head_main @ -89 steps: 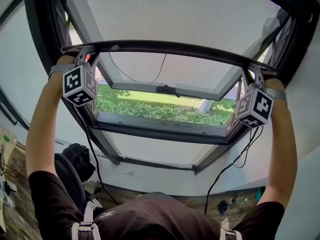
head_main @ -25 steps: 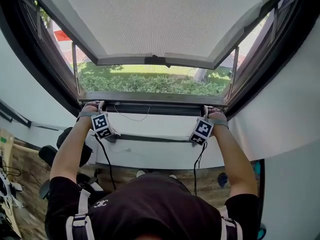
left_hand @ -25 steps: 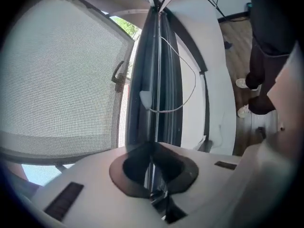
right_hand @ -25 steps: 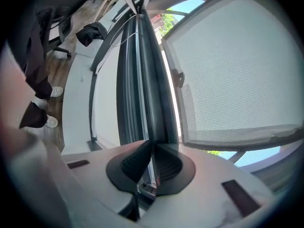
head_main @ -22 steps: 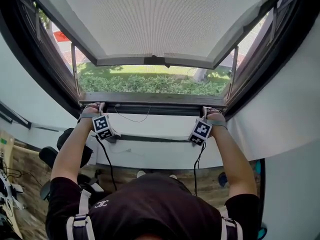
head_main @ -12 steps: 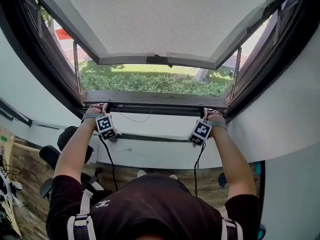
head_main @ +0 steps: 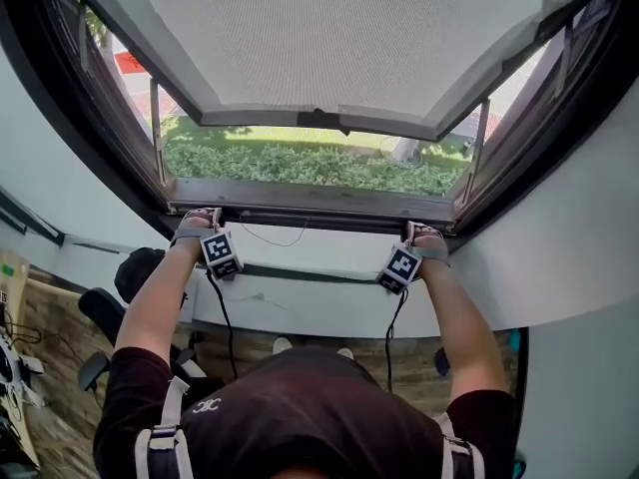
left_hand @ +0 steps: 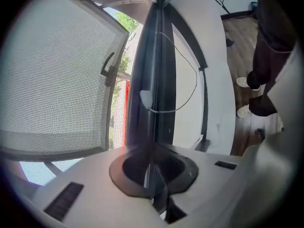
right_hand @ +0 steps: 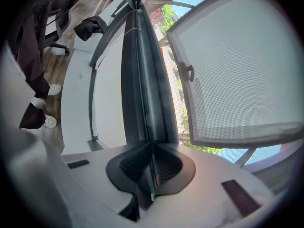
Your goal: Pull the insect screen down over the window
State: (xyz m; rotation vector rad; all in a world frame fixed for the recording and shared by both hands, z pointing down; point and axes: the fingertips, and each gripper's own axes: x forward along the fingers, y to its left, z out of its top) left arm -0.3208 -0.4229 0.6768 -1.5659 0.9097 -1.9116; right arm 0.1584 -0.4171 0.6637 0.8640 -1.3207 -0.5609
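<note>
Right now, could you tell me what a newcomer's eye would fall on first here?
The long dark pull bar of the insect screen runs across the bottom of the window opening, with the left gripper and right gripper clamped on its ends. Above it, the pale grey outward-tilted sash fills the top, with a green hedge beneath it.

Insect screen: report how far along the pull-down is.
Done: the bar sits low, near the bottom of the frame, and the mesh spans the opening above it. In hand: the left tool and right tool both clamp the bar. Left: seat it fully. Whether it has latched cannot be told.
</note>
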